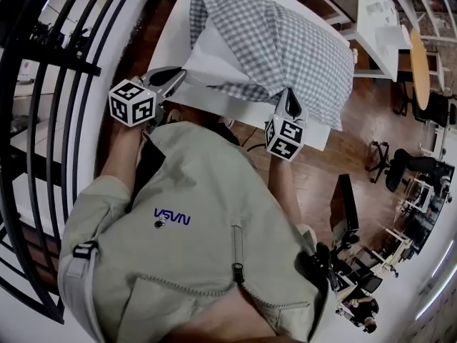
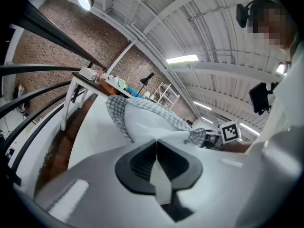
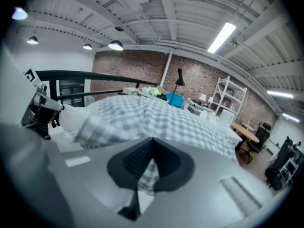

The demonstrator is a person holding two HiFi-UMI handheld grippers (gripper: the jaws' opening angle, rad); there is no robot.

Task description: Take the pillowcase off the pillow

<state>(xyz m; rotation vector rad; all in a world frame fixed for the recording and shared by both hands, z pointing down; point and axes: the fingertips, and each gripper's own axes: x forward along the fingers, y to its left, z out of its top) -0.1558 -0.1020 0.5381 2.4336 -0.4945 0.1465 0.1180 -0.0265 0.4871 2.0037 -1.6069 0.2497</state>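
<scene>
Pillowcase [image 1: 285, 41] in grey-and-white check lies on the white surface [image 1: 171, 41], covering most of the pillow [image 1: 214, 59]. Its far end sits toward the far edge of the surface and its open end faces the near edge, where the person stands. Bare white pillow shows out of the open end at the near left side.

The left gripper [image 1: 175, 77] reaches in over the near left corner. In the left gripper view its fingers [image 2: 140, 163] are pressed together on a fold of the white pillow cloth.

The right gripper [image 1: 289, 98] is at the near edge, further right. Its fingers [image 3: 137, 160] pinch a strip of the checked pillowcase at its open hem.

The two grippers are apart, one on each side of the opening. A black railing [image 1: 43, 63] runs along the left of the surface.
</scene>
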